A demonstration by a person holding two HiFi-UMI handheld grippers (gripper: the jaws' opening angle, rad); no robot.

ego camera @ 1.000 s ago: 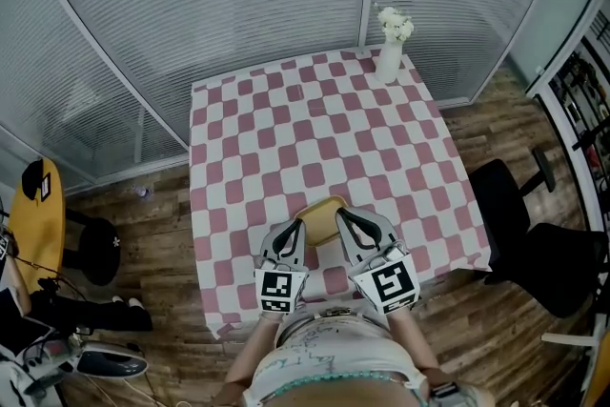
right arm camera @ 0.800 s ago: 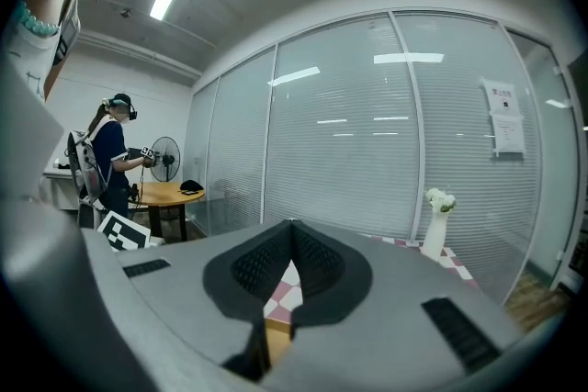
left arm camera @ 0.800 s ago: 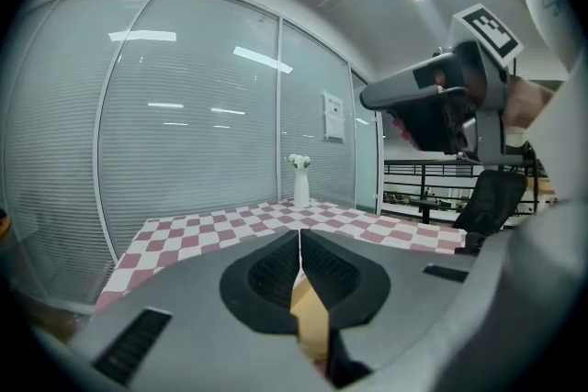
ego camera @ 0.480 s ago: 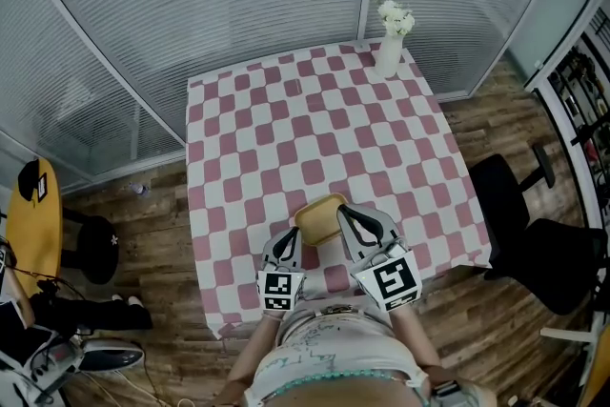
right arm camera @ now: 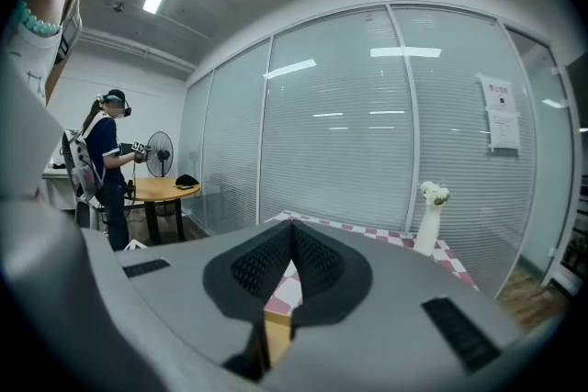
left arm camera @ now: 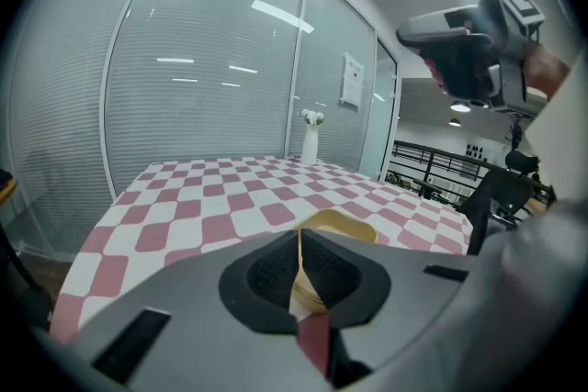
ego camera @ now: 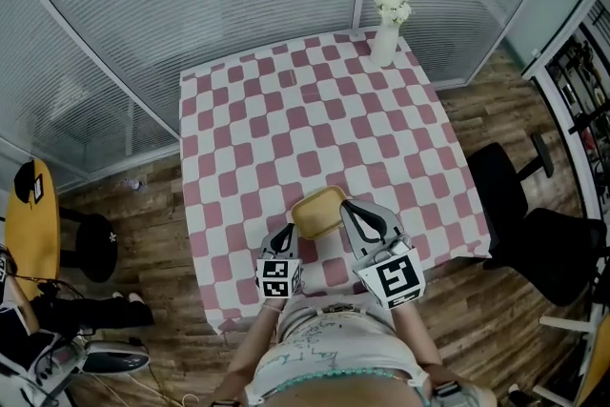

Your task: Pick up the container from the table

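A shallow yellow container (ego camera: 317, 212) sits on the pink-and-white checked table (ego camera: 286, 119) near its front edge. My left gripper (ego camera: 289, 230) is just in front of the container's left corner, low and shut, with nothing between its fingers. In the left gripper view the container (left arm camera: 344, 223) shows right beyond the touching jaw tips of the left gripper (left arm camera: 299, 234). My right gripper (ego camera: 345, 205) hangs at the container's right rim, its tips also together. Through the slit under the right gripper (right arm camera: 292, 227), a strip of the container (right arm camera: 276, 326) and the checked cloth shows. I see no grip on it.
A white vase of flowers (ego camera: 384, 38) stands at the table's far right corner. Glass walls with blinds close off the back. A black office chair (ego camera: 519, 210) is to the right, and a round yellow table (ego camera: 33, 214) to the left. A person (right arm camera: 108, 162) stands by a fan (right arm camera: 159, 150).
The left gripper has sunk lower beside the container and looks smaller in the head view. The right gripper has stayed put. The container has not moved on the cloth.
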